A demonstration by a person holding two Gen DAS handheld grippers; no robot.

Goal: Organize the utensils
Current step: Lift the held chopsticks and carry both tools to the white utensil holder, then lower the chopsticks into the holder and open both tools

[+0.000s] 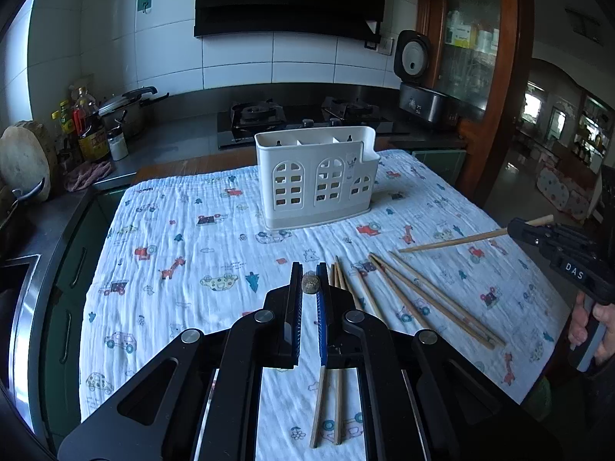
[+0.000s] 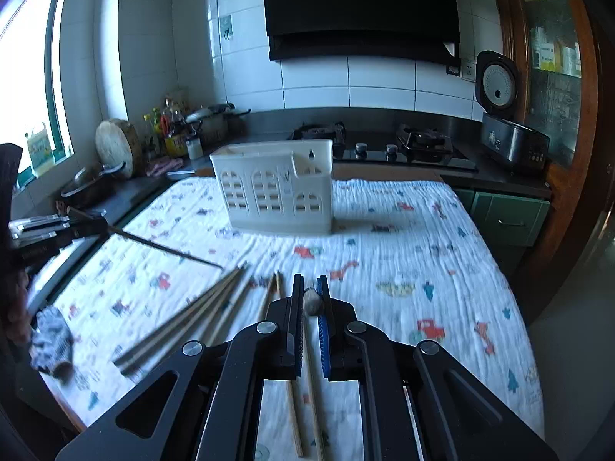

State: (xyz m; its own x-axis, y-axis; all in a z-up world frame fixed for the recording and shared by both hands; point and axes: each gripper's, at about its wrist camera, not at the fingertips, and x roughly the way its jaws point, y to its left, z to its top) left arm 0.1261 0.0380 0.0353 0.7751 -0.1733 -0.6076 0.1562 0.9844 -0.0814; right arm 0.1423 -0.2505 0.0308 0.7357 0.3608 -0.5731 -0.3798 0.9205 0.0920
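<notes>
One chopstick is clamped in the right gripper, another in the left gripper – both are light, stiff (slippery, probably), best pinched mid-shaft. The rest are left on the cloth, near the holder.
</notes>
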